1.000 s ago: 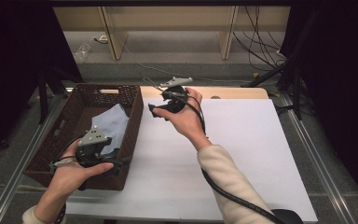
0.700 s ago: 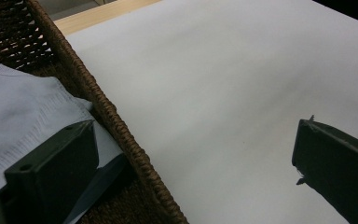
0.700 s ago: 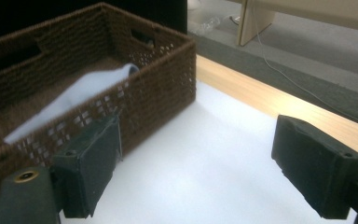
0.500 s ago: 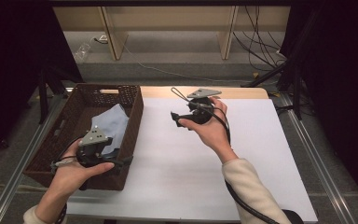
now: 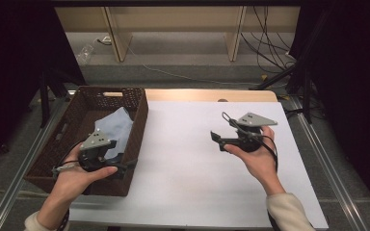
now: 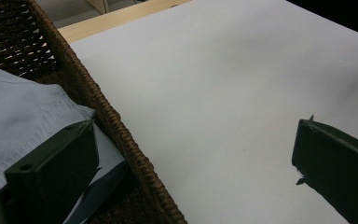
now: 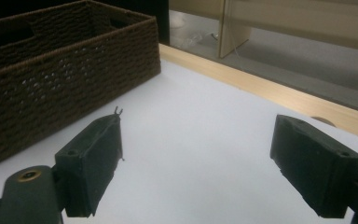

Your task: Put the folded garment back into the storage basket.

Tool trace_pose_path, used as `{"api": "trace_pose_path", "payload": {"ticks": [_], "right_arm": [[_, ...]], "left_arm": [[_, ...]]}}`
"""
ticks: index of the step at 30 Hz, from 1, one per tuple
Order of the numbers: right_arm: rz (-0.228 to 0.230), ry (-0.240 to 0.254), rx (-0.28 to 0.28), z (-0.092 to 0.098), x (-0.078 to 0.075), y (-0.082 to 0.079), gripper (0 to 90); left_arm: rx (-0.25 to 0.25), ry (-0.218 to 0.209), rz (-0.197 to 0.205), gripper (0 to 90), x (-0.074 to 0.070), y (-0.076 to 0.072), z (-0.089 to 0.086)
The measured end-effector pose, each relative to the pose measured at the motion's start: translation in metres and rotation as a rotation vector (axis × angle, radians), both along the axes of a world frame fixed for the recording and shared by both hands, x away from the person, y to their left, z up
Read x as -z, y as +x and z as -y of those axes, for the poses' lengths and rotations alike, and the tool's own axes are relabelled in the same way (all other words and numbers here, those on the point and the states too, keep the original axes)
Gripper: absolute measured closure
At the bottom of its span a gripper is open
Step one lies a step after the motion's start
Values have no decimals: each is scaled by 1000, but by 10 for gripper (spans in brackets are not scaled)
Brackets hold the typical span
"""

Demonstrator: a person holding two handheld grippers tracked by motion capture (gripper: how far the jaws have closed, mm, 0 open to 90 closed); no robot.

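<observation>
A brown woven basket (image 5: 139,103) stands at the table's left with a light blue folded cloth (image 5: 115,127) inside. My left gripper (image 5: 125,166) hangs over the basket's near right corner, jaws wide open and astride the wall (image 6: 121,140). One jaw is above the cloth (image 6: 23,107), the other above the white table surface (image 6: 214,84). My right gripper (image 5: 218,139) is held above the white surface to the right of centre, pointing left toward the basket (image 7: 65,70). It is open with nothing between its jaws.
The white sheet (image 5: 183,159) covers most of the table, with a wooden strip (image 5: 207,95) along the far edge. Metal rails (image 5: 318,159) run down both sides. Beyond the table are wooden furniture legs (image 5: 118,38) and cables (image 5: 265,43) on the floor.
My right gripper has moved from beside the basket's far corner to the right and toward the person, a little lower. The left gripper has stayed in place.
</observation>
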State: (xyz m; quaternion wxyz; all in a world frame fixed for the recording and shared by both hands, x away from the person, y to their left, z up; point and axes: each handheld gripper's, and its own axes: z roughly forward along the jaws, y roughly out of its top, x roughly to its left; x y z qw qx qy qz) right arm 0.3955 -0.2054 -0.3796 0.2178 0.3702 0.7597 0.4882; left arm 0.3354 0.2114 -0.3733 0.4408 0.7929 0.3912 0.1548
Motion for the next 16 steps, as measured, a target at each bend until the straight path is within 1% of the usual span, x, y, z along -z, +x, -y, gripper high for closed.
{"api": "trace_pose_path", "payload": {"ticks": [2, 4, 8, 11, 14, 16], "right_arm": [[9, 10, 4, 11, 4, -11, 176], [5, 17, 6, 20, 8, -21, 177], [-5, 22, 18, 31, 15, -33, 179], [-12, 20, 26, 35, 19, -37, 178], [-16, 19, 37, 37, 19, -37, 176], [-12, 27, 42, 38, 19, -37, 175]], "left_arm": [[-4, 3, 0, 1, 1, 0, 0], [-3, 3, 0, 1, 1, 0, 1], [0, 0, 4, 2, 0, 0, 2], [0, 2, 6, 3, 0, 0, 2], [1, 0, 8, 3, 0, 0, 2], [2, -4, 9, 3, -1, 0, 2]]}}
